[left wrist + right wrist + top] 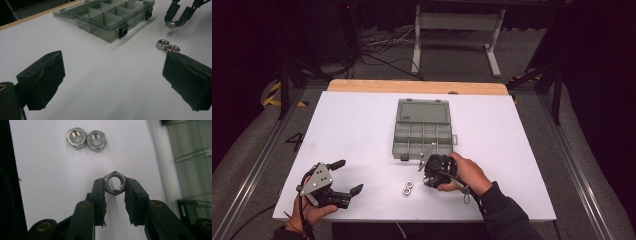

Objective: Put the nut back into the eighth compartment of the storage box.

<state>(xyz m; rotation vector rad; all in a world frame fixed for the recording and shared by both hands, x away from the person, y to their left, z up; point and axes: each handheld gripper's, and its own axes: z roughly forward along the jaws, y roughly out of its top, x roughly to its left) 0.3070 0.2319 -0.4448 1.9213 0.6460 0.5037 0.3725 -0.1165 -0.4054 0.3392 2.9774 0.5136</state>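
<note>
1. Hex nut [115, 183] pinched by two opposite flats between the pads of the right gripper [115, 185], bore facing the right gripper view's camera, clear of the white table [362, 130].
2. Far left in the high view: left gripper [348, 176] resting low near the table's near edge, jaws spread wide, nothing between them; well apart from every nut.
3. Further right, near the table's front: two loose nuts [407, 187] lying flat and touching each other, just left of the right hand [462, 172]; in the left gripper view seen just beyond the tip of one pad.
4. Right of those: right gripper [430, 161] clenched on the hex nut, seen from the left gripper view [171, 24] hanging just above the surface.
5. Beyond it: grey organizer box [422, 131] with lid folded back, compartments open upward; no contents to make out.
6. Deciding relation, as a judgement: box lies straight ahead of the held nut, its near wall just past the jaw tips, so a short lift forward over that wall looks enough.
7. Right hand clearly the nearer one to the box; left too far off to help.
8. Risk: nut slipping from a grip that holds only on the flats.
</note>
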